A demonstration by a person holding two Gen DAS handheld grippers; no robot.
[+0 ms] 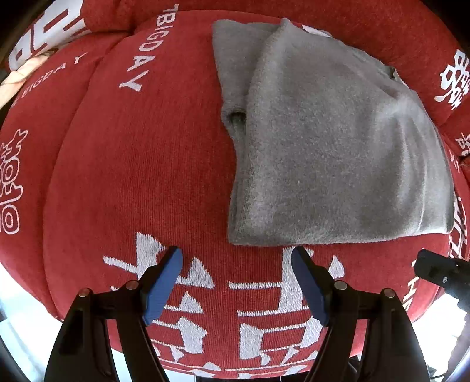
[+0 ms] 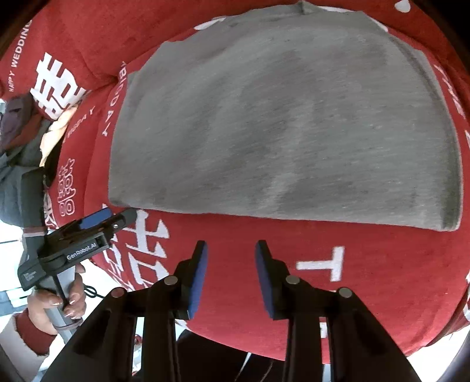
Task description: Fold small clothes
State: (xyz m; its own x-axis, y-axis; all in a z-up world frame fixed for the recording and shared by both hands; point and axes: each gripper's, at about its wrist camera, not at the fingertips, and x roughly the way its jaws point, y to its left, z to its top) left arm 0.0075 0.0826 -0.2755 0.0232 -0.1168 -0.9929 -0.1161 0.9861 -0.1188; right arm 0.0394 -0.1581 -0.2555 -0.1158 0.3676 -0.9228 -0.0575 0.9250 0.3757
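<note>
A grey knit garment (image 1: 329, 147) lies folded flat on a red seat cushion (image 1: 132, 176) with white lettering. It fills the right wrist view (image 2: 279, 123) too. My left gripper (image 1: 236, 255) is open and empty, just in front of the garment's near left corner. My right gripper (image 2: 231, 246) is open and empty, a little short of the garment's near edge. The left gripper also shows at the left of the right wrist view (image 2: 100, 223), held by a hand. The right gripper's tip shows at the right edge of the left wrist view (image 1: 440, 273).
The red cushion's backrest (image 1: 367, 26) rises behind the garment. A heap of other clothes (image 2: 20, 138) lies at the far left of the seat. The cushion's front edge (image 2: 293, 355) drops off close below my grippers.
</note>
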